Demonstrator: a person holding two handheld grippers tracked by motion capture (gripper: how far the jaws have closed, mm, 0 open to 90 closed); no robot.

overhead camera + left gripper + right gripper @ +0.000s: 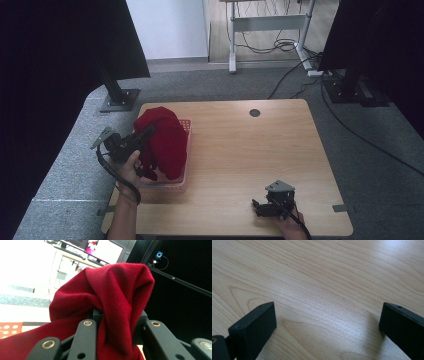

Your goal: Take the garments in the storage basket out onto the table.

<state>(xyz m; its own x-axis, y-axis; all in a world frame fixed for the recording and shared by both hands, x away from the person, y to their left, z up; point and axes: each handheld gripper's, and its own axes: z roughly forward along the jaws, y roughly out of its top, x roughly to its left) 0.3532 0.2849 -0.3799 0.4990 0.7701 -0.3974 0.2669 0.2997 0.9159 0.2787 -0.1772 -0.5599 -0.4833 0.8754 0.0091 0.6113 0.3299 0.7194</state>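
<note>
A red cloth (162, 140) is bunched over a pink basket (186, 172) that sits at the left edge of the tabletop (250, 160), about midway along it. The cloth drapes down into the basket and rises in a mound above its rim. The left gripper (145, 134) has its jaws clamped on a fold of the cloth; in the left gripper view the red fabric (112, 297) is pinched between them and spills over both. The right gripper (257, 206) rests low near the front edge of the tabletop, toward the right corner, well apart from the basket. Its jaws stand wide apart over bare wood (324, 290), holding nothing.
</note>
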